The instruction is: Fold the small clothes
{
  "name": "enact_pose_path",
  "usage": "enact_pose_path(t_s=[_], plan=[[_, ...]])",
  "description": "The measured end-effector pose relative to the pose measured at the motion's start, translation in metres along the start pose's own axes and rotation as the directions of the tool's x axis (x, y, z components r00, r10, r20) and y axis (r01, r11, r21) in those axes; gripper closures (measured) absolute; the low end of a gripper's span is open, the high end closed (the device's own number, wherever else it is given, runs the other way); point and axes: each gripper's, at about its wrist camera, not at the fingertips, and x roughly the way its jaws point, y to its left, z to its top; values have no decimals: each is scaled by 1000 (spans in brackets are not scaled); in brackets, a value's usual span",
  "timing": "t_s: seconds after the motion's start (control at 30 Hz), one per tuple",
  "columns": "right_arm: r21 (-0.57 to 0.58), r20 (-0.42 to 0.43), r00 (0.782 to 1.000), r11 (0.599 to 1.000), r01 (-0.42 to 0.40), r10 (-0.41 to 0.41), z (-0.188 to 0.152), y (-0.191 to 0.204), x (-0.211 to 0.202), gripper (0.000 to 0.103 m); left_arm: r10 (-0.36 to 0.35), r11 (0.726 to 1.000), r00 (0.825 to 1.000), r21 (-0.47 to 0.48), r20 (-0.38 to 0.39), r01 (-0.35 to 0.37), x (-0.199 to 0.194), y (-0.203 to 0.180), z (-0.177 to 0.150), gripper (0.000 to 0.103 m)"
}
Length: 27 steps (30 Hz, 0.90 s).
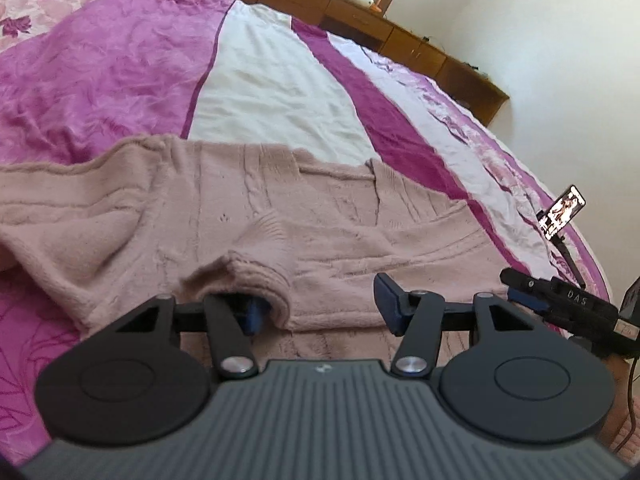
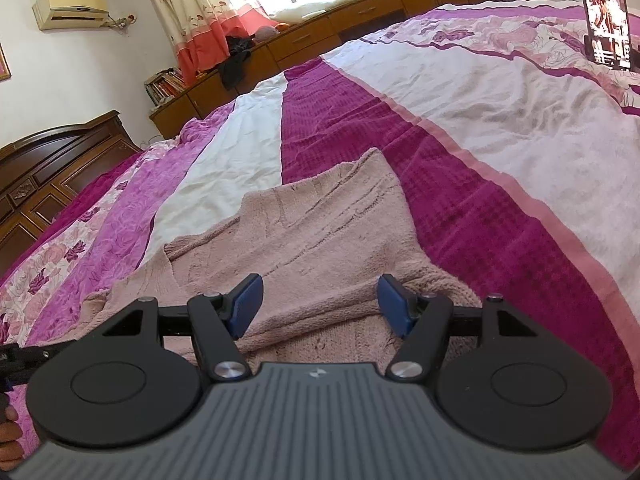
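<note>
A dusty-pink knitted sweater (image 1: 224, 208) lies spread across the bed, with a sleeve cuff (image 1: 256, 276) folded onto its body. My left gripper (image 1: 320, 306) is open at the sweater's near hem; its left blue pad sits partly tucked under that cuff, the right pad rests free above the knit. In the right wrist view the same sweater (image 2: 320, 232) runs away from me, partly folded. My right gripper (image 2: 320, 306) is open, its blue pads (image 2: 248, 300) spread over the near edge of the knit, holding nothing. The right gripper also shows at the left view's right edge (image 1: 560, 300).
The bed carries a magenta, white and floral bedspread (image 2: 480, 128). A phone on a stand (image 1: 562, 210) stands at the bed's right side. Wooden cabinets (image 2: 360, 12) line the far wall below a window; a dark headboard (image 2: 52, 160) is at left. A hand (image 2: 8, 432) shows bottom left.
</note>
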Motion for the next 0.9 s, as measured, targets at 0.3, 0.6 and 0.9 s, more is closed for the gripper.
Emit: enact_pose_path(t_s=[0.3,0.6,0.9], plan=[[-2,0,1000,1000,1,-1,0,0,0,32,22,974,999,-227,44,-11,18,42,14,45],[-13,-1,1000,1000,1,-1,-2,-1,3,32,183,981,969,-88,166,-171,1,30,13,51],[-14,-8,1000,1000,4,-5,-2,0,3,32,329,944,932,-45,150,-326,-6,34,12,51]])
